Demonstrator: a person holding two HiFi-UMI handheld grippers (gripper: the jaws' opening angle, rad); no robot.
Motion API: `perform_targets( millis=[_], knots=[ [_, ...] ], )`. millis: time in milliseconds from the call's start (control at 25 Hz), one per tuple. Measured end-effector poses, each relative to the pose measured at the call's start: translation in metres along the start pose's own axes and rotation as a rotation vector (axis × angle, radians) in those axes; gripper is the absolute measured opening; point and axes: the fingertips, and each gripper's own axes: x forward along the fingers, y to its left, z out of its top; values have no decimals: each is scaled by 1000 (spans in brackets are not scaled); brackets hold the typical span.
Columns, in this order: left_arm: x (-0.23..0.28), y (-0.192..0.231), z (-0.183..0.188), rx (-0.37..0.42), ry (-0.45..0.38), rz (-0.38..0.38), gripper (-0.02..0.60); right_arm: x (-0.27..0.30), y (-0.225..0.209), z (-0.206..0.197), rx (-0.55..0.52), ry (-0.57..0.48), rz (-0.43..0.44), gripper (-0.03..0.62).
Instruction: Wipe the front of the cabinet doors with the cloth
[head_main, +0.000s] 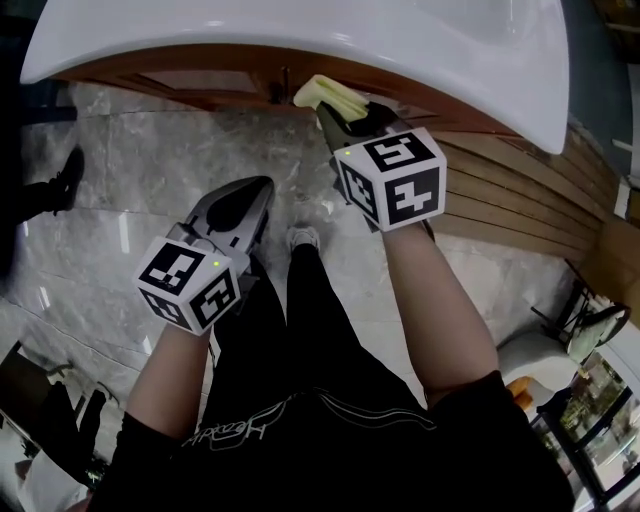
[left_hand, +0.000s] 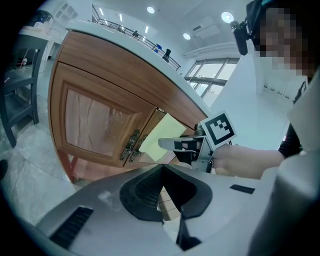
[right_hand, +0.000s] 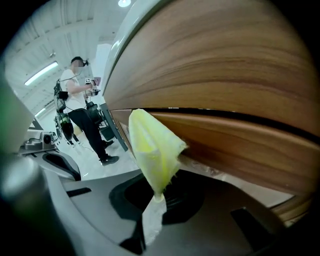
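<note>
A yellow cloth (head_main: 328, 95) is pinched in my right gripper (head_main: 335, 112) and pressed to the wooden cabinet (head_main: 200, 80) just under the white countertop. In the right gripper view the cloth (right_hand: 152, 150) rises from the shut jaws (right_hand: 157, 195) and its top touches the wood (right_hand: 225, 100). The left gripper view shows the panelled cabinet door (left_hand: 95, 120), its ornate metal handles (left_hand: 131, 147), the cloth (left_hand: 160, 137) flat on the neighbouring door and the right gripper (left_hand: 192, 145) behind it. My left gripper (head_main: 258, 190) hangs lower, away from the cabinet, jaws shut and empty (left_hand: 162, 172).
The white countertop (head_main: 300, 40) overhangs the cabinet. Grey marble floor (head_main: 150, 150) lies below, with the holder's black trousers and shoe (head_main: 303, 238). Wooden slats (head_main: 520, 200) run to the right. Another person (right_hand: 75, 100) stands far off; a dark chair (left_hand: 20, 90) is at left.
</note>
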Motion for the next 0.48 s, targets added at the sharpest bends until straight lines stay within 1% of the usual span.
perform_targets(
  millis=[360,480],
  knots=[
    [23,-24,-3,21,44,-41,6,-25,-30,-12,41,-16,-38,40],
    [30,-33,-6,13,55,-58,6,-35,-41,-17,56,-19,-55,40]
  ],
)
